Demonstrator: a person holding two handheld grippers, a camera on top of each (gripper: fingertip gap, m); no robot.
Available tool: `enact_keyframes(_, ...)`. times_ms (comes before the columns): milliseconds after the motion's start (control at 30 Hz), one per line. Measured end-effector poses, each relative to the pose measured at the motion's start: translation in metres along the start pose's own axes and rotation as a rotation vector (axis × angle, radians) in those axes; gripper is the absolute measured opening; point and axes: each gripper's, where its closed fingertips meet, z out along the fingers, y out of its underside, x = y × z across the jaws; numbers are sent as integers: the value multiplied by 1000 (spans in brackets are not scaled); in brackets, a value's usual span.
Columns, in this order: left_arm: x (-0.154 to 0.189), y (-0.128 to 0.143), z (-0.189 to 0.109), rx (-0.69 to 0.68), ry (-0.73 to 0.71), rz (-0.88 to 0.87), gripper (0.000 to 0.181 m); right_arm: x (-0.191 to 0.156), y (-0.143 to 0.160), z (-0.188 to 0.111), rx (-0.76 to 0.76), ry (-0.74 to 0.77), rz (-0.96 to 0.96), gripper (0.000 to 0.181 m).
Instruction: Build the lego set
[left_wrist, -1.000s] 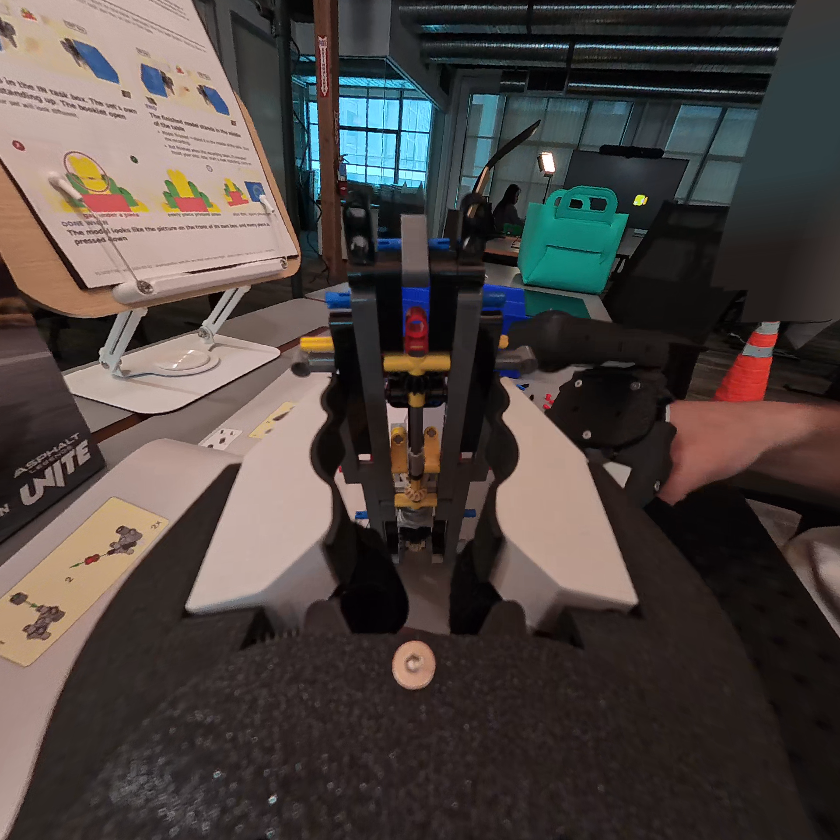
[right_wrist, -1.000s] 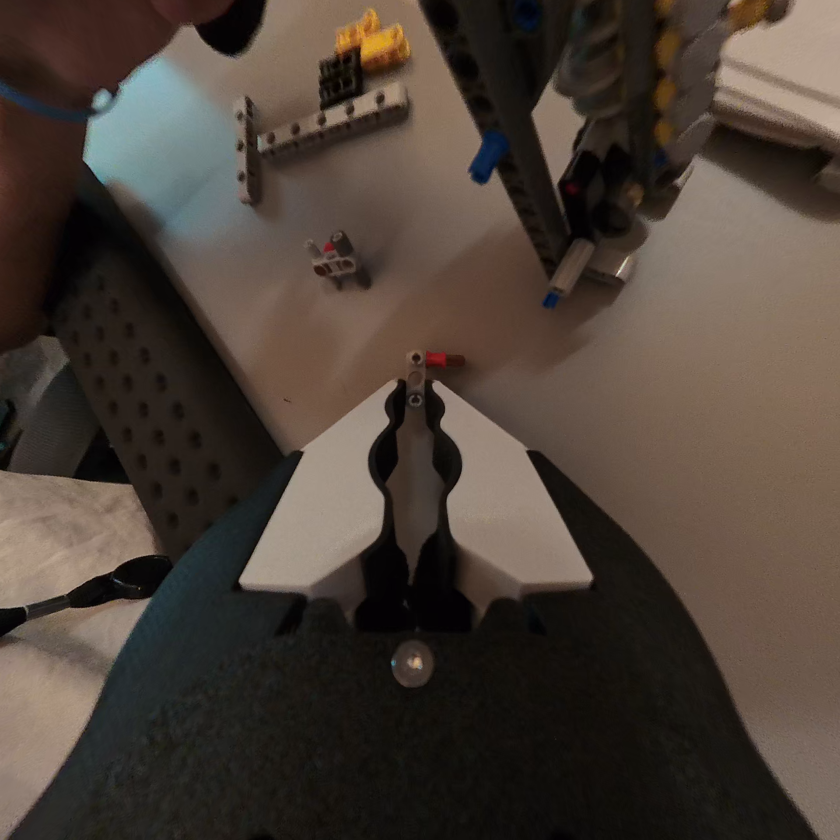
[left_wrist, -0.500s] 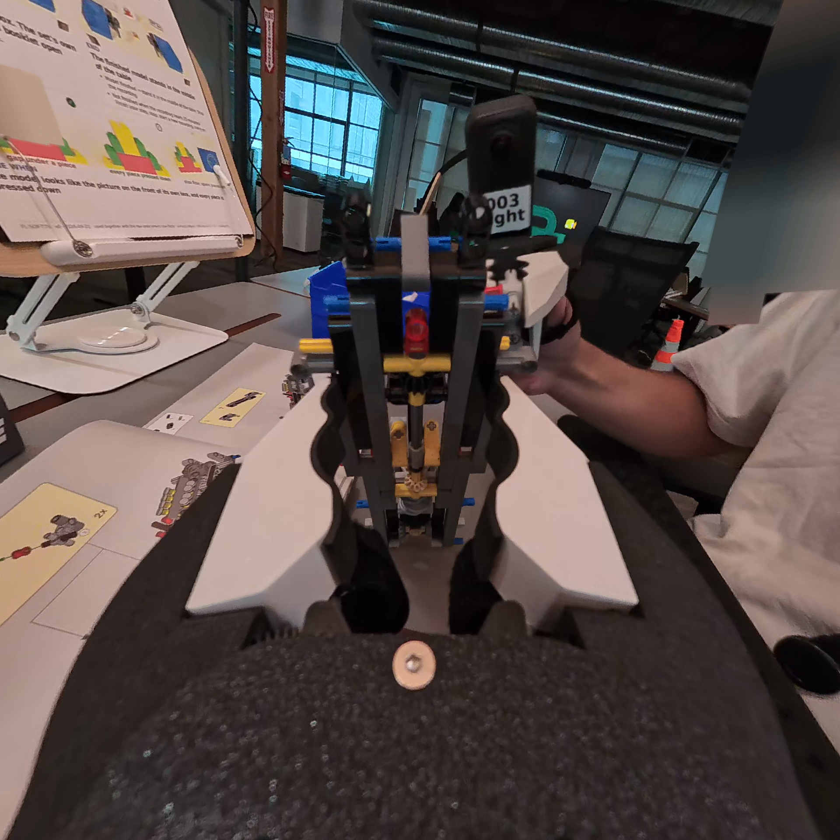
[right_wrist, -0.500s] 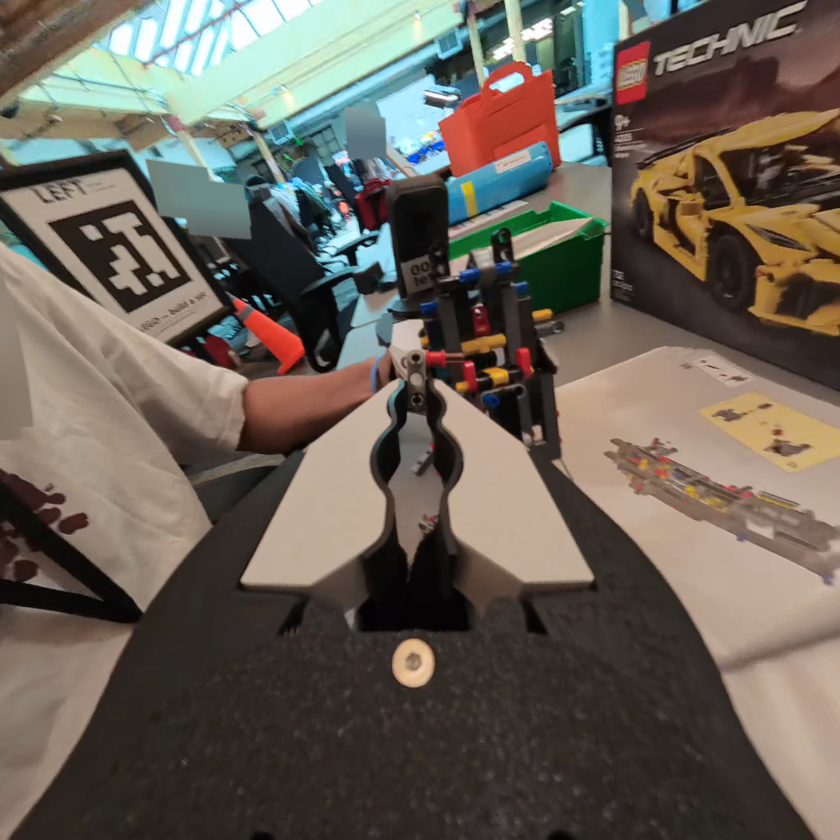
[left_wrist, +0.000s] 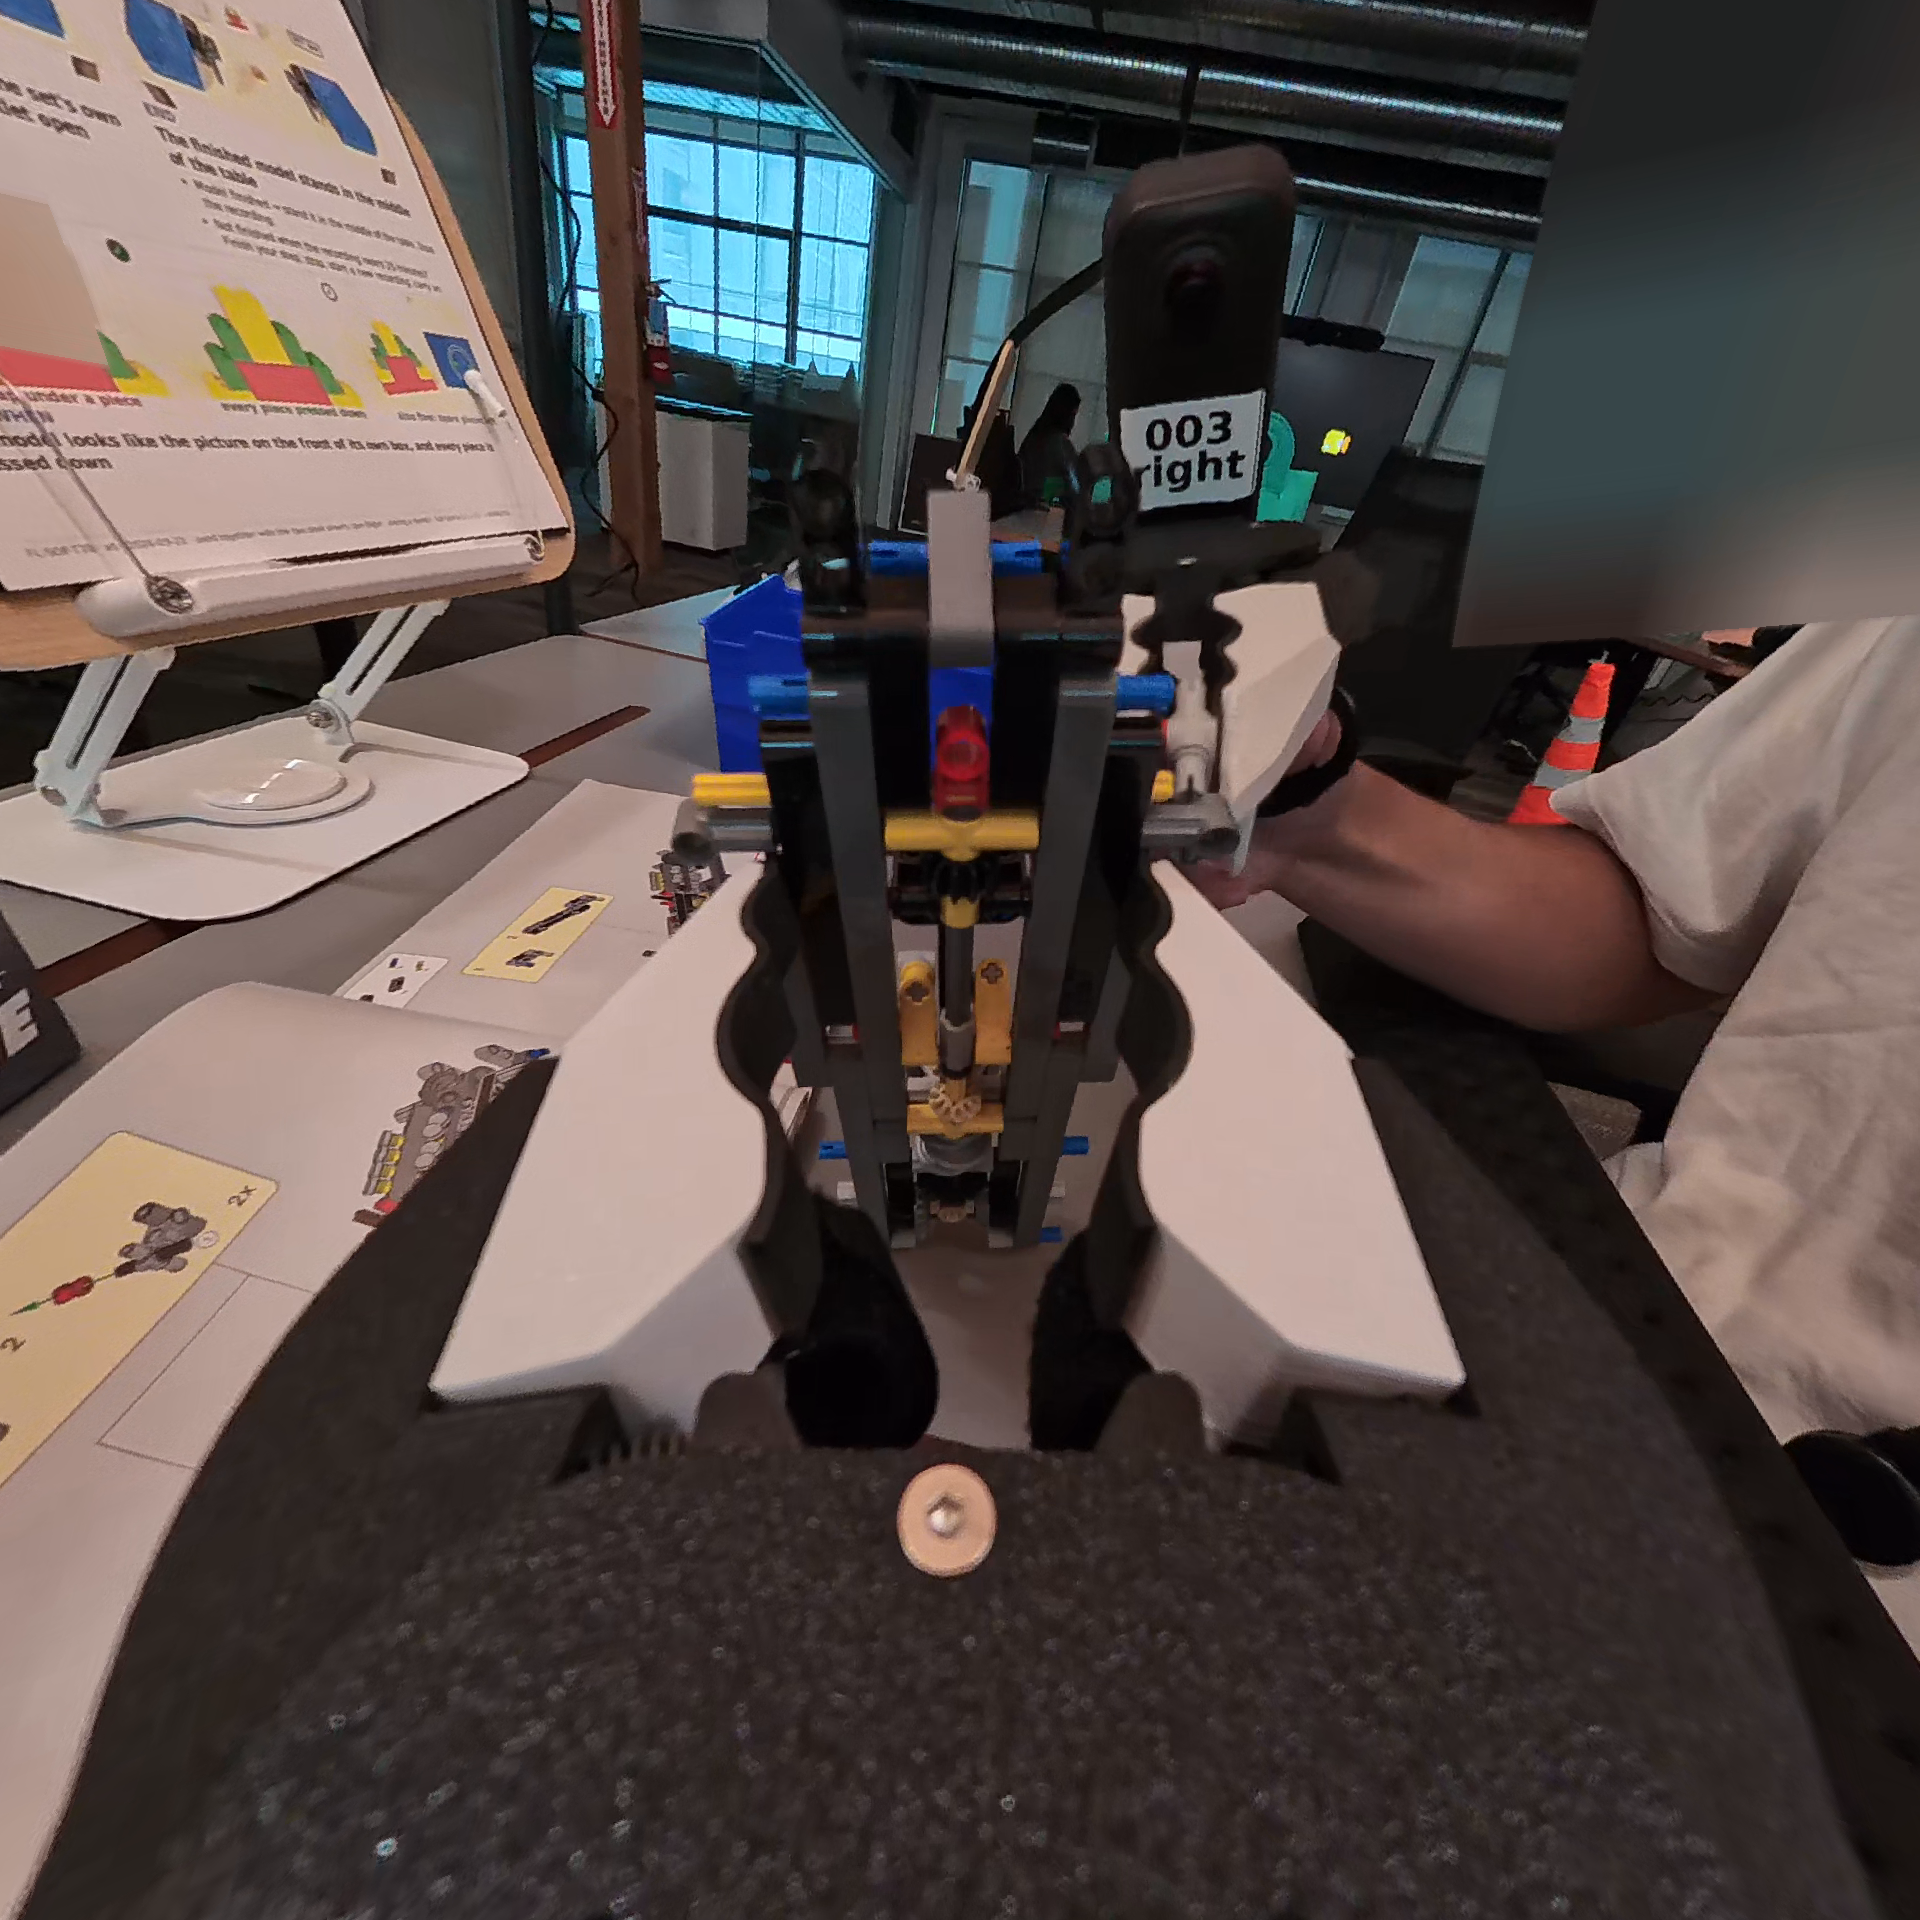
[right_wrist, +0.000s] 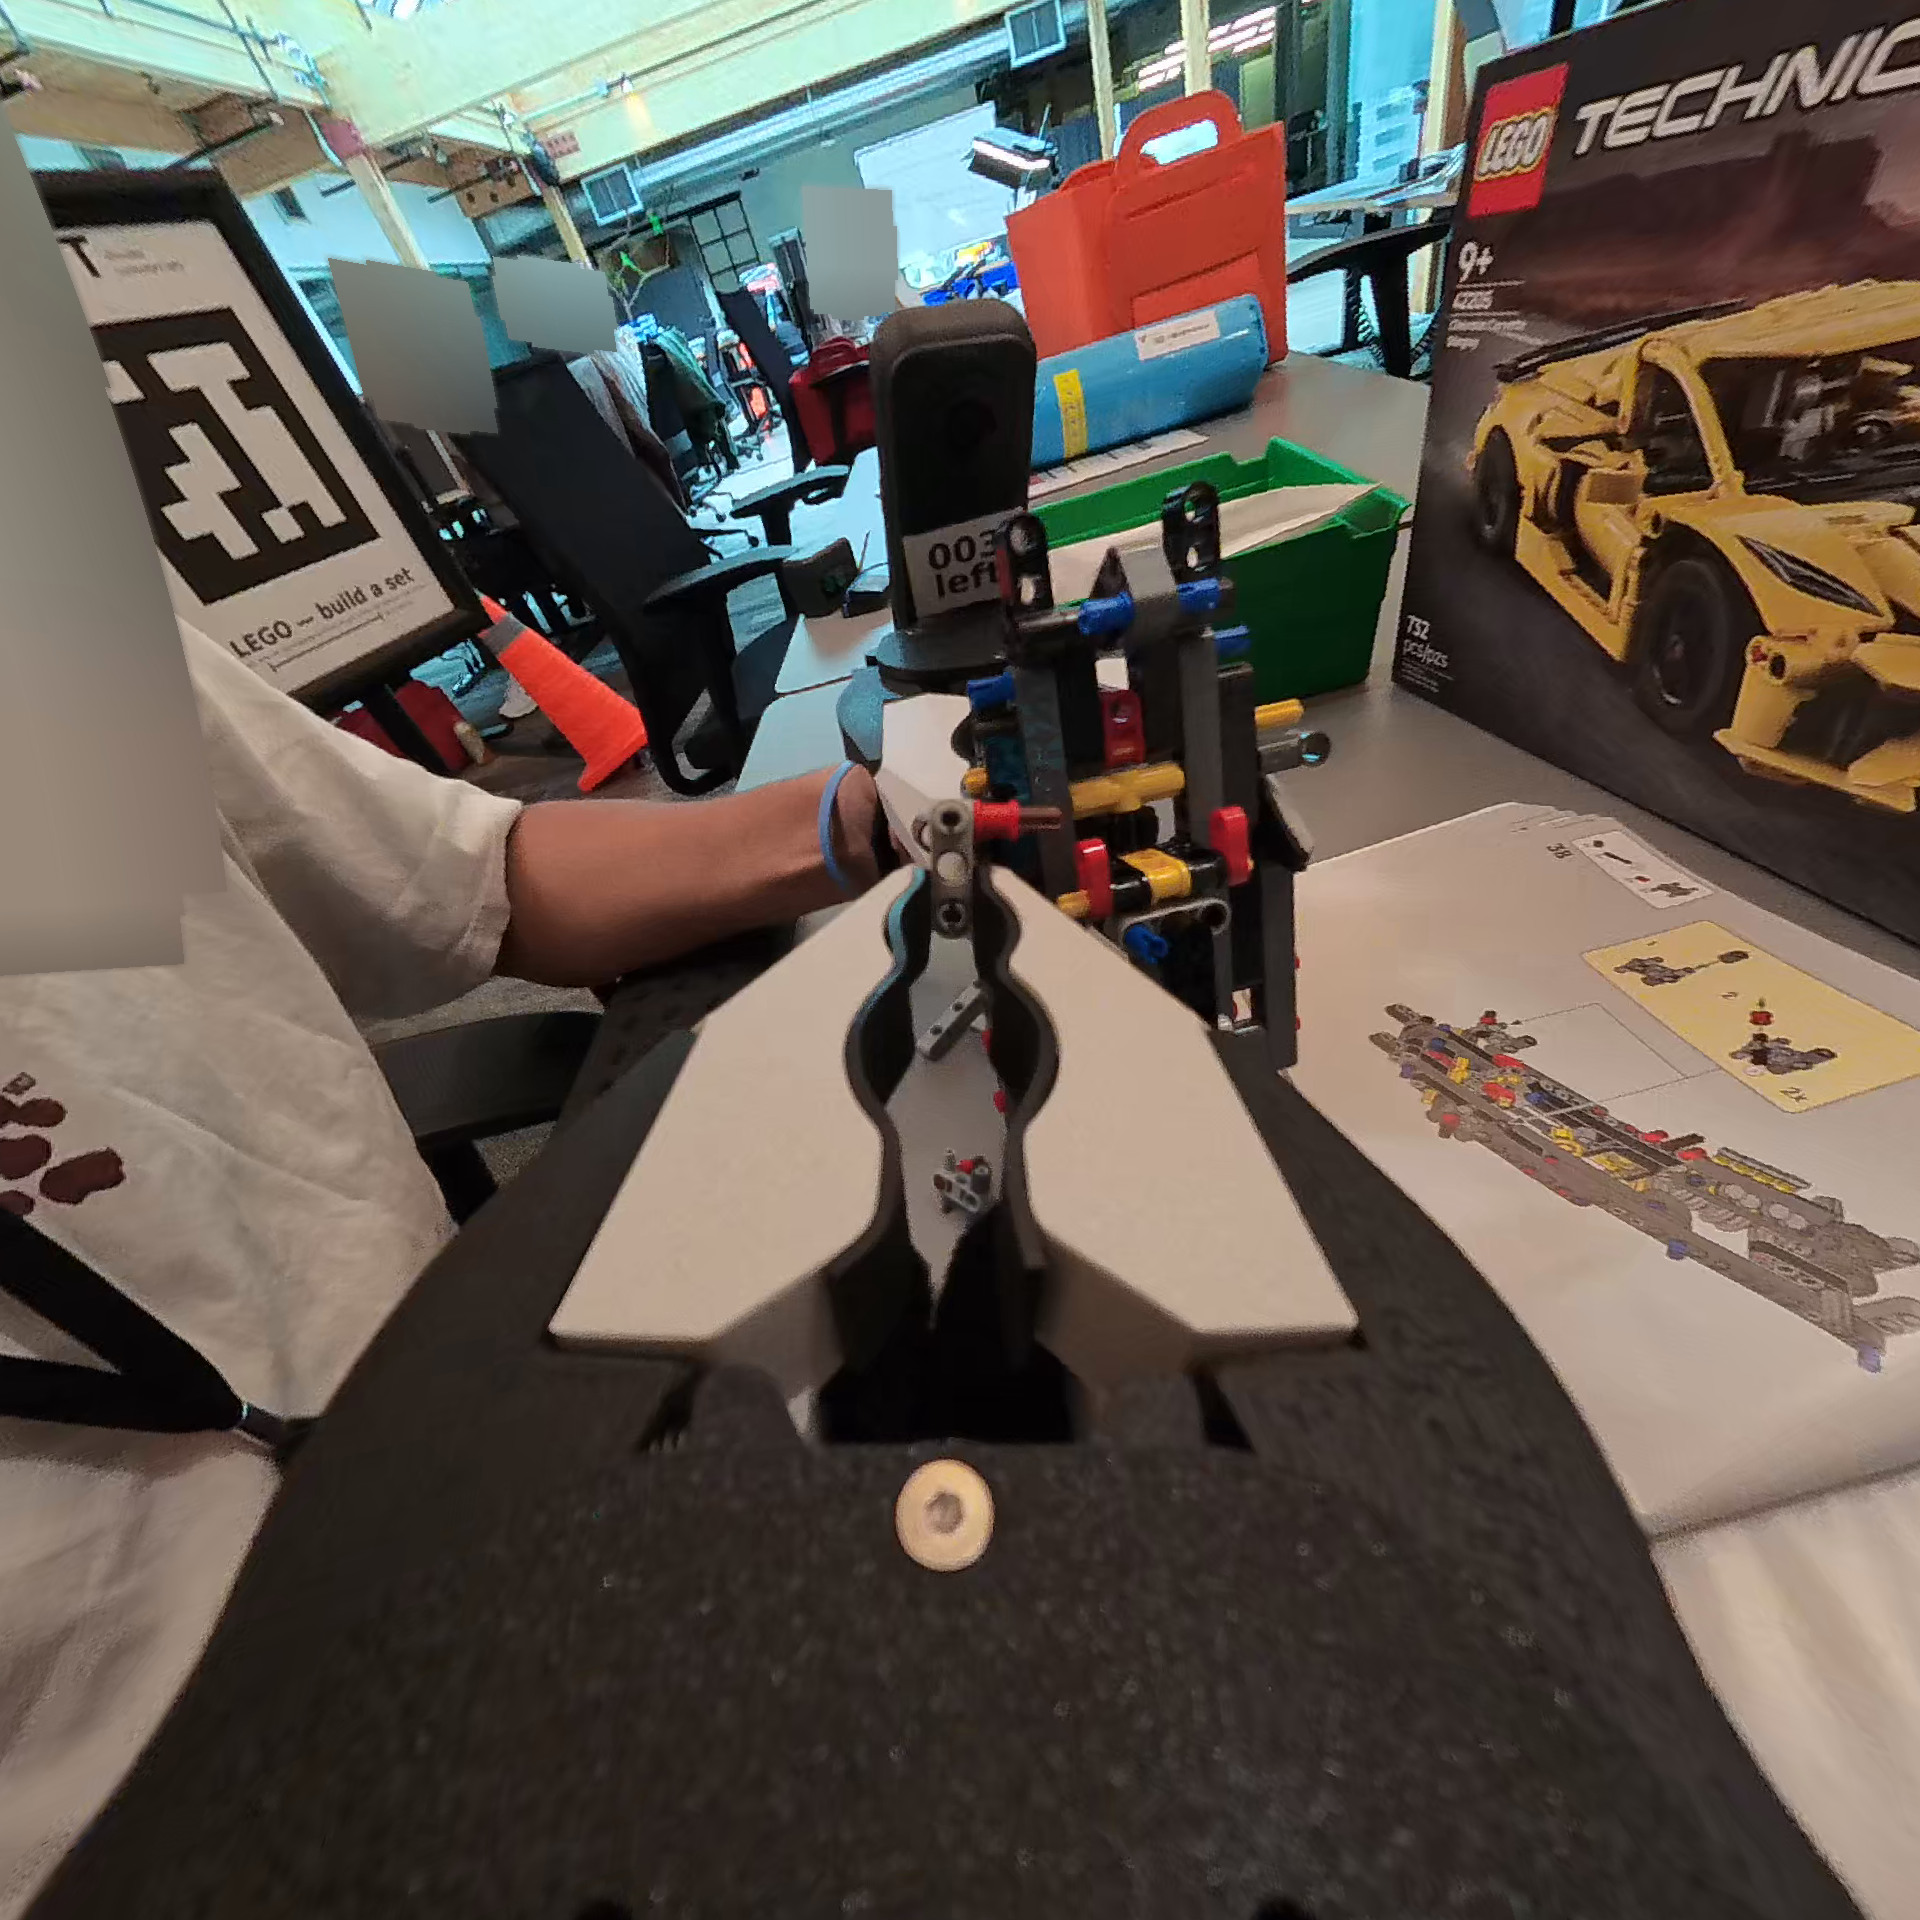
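My left gripper is shut on the dark grey Technic chassis assembly and holds it upright above the table. The assembly has blue, yellow and red pins and axles. In the right wrist view the assembly stands just right of my right gripper. That gripper is shut on a small light grey connector with a red pin pointing at the assembly's side. The right gripper also shows in the left wrist view, close against the assembly's right side.
An open instruction booklet lies on the table under the assembly. The set's box and a green bin stand behind. Loose small pieces lie below my right fingers. A sheet stand and a blue bin are at the left.
My right gripper rose from the table with the small connector and swung up to the assembly's side. The left gripper kept hold of the assembly and turned slightly.
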Motion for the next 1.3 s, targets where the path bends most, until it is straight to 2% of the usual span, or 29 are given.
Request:
enact_keyframes(300,-1,0,0,-4,-7,-10,61,-2,3,0,1,-17,-3,6)
enact_keyframes(533,3,2,1,-17,6,-1,61,-5,6,0,-13,-89,17,6)
enact_keyframes(700,6,4,4,-47,-8,41,61,-8,10,-3,-119,-129,19,6)
enact_keyframes(800,4,3,4,-44,-30,42,61,-4,9,-4,-179,-87,-36,6)
enact_keyframes(967,5,3,5,-40,-29,54,61,-4,10,-4,-192,-41,-112,6)
enact_keyframes(1300,3,2,6,-30,-37,51,61,-1,10,-4,-167,-42,-108,8)
